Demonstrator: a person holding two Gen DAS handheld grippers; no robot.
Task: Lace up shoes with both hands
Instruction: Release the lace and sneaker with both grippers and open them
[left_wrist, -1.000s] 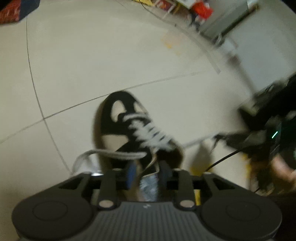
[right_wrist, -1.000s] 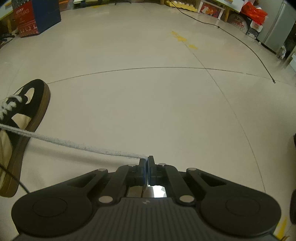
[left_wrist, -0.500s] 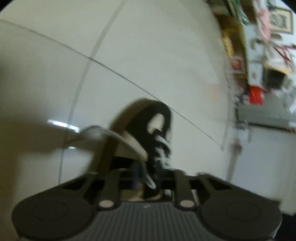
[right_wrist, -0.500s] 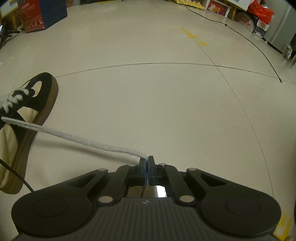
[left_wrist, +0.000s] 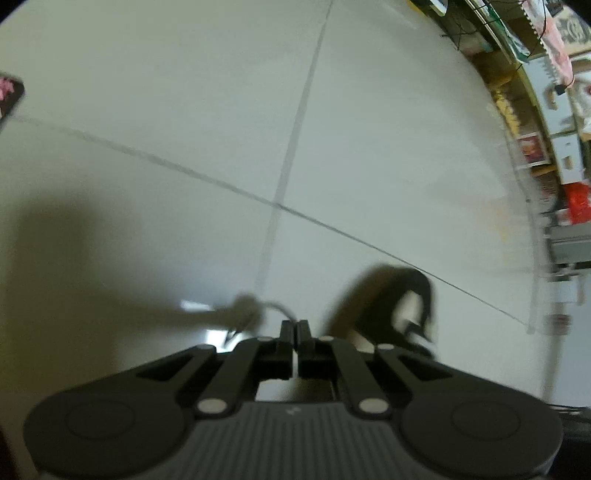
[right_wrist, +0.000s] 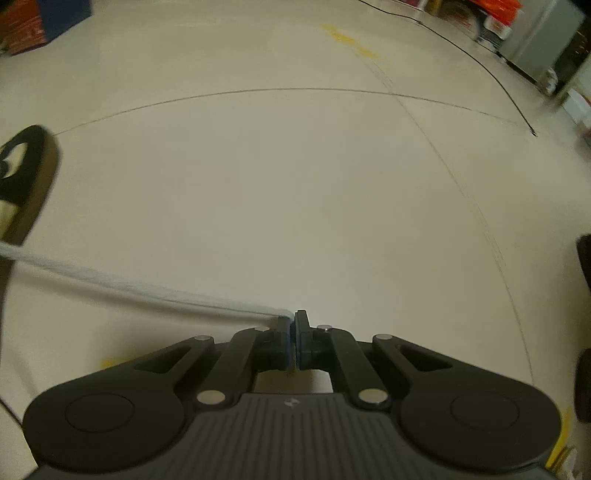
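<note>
Both grippers point steeply down at a pale tiled floor (right_wrist: 295, 192). The left gripper (left_wrist: 294, 325) has its jaws pressed together, and a thin grey lace end (left_wrist: 275, 308) curls out of the tips to the left — blur makes it hard to follow, but it appears pinched there. Just right of and beyond those tips sits the shoe (left_wrist: 399, 302), black with a cream panel, smeared by motion; its lower part is hidden behind the gripper's linkage. A dark shadow spreads over the floor at the left of this view.

The right gripper (right_wrist: 294, 319) likewise has its jaws closed tight, nipping the end of a pale grey shoelace (right_wrist: 129, 284). That lace runs taut from the tips out to the left edge of the view, toward the shoe, whose black toe and tan sole show at the far left.

Far off, a black cable (right_wrist: 491, 74) trails across the floor, and cluttered shelves (left_wrist: 546, 110) line the right side — no container near the shoe can be made out.
</note>
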